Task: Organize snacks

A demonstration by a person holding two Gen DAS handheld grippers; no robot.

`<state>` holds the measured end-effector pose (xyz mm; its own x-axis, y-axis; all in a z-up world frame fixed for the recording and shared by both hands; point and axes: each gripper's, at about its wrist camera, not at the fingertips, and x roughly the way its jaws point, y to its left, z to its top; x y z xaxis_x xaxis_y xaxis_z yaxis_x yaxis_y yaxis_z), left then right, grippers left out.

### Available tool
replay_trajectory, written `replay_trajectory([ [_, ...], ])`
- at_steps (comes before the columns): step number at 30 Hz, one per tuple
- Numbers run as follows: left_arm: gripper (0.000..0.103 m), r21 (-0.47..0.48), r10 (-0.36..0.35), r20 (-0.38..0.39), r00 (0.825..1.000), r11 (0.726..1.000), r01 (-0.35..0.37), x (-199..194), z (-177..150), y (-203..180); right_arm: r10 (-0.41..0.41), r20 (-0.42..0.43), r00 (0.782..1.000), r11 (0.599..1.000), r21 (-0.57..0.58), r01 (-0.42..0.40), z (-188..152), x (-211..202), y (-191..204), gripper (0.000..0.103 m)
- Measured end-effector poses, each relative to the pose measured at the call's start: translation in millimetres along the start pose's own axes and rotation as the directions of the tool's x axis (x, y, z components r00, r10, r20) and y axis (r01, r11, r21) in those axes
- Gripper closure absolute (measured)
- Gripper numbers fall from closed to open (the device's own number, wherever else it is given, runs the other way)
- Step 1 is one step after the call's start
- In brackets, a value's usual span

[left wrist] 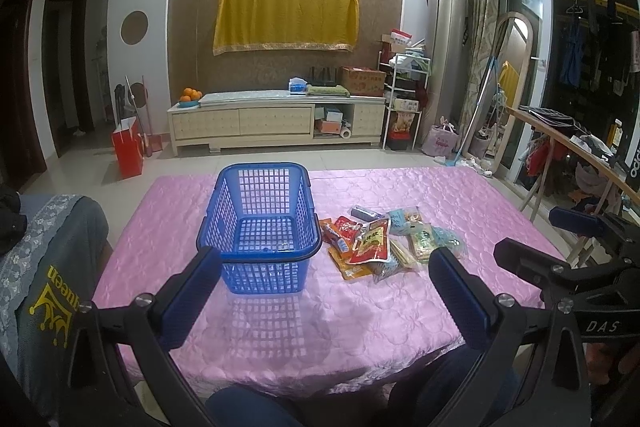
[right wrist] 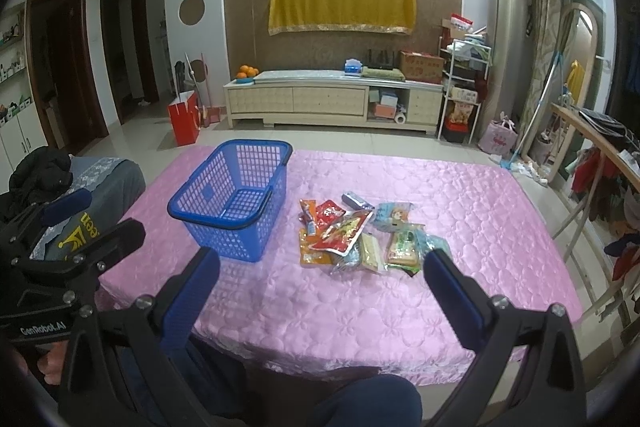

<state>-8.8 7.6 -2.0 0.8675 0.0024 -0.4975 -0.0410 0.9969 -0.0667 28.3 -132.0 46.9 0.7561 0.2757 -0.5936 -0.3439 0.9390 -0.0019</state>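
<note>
On the pink tablecloth (left wrist: 380, 315) sit the blue basket (left wrist: 262, 223), empty, and the snack pile (right wrist: 360, 233) just to its right. My left gripper (left wrist: 324, 291) and right gripper (right wrist: 320, 291) both hang wide open, holding nothing. Risks as I judge them: packets overlap, so one pinch may drag several; glossy wrappers may slip; the light basket could skid if bumped.
</note>
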Motion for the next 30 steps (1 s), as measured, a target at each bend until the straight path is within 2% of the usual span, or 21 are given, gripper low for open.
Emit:
replay_trajectory([
  [10,0.001,0.005,-0.024,-0.005,1.000,1.000,0.024,4.6,3.6,1.7,-0.008,0.011,1.000,1.000,-0.007,0.008,1.8,2.4,-1.7,0.000],
  [16,0.001,0.027,-0.039,-0.021,0.999,0.999,0.040,18.7,10.3,-3.8,-0.050,0.044,0.998,0.998,-0.025,0.051,9.6,9.7,-9.9,0.000],
  [20,0.001,0.034,-0.049,-0.033,0.998,0.998,0.050,36.5,18.8,-8.8,-0.069,0.034,0.997,0.996,-0.051,0.070,12.0,24.7,-23.1,0.000],
  [27,0.001,0.044,-0.080,-0.095,0.992,0.995,0.085,86.0,30.1,-24.6,-0.029,-0.085,0.996,0.999,0.012,0.030,9.1,64.8,-60.4,0.000],
  [30,0.001,0.056,-0.092,-0.128,0.987,0.993,0.100,107.9,29.2,-33.6,-0.033,-0.132,0.991,0.999,0.033,0.037,6.1,85.2,-79.3,0.000],
])
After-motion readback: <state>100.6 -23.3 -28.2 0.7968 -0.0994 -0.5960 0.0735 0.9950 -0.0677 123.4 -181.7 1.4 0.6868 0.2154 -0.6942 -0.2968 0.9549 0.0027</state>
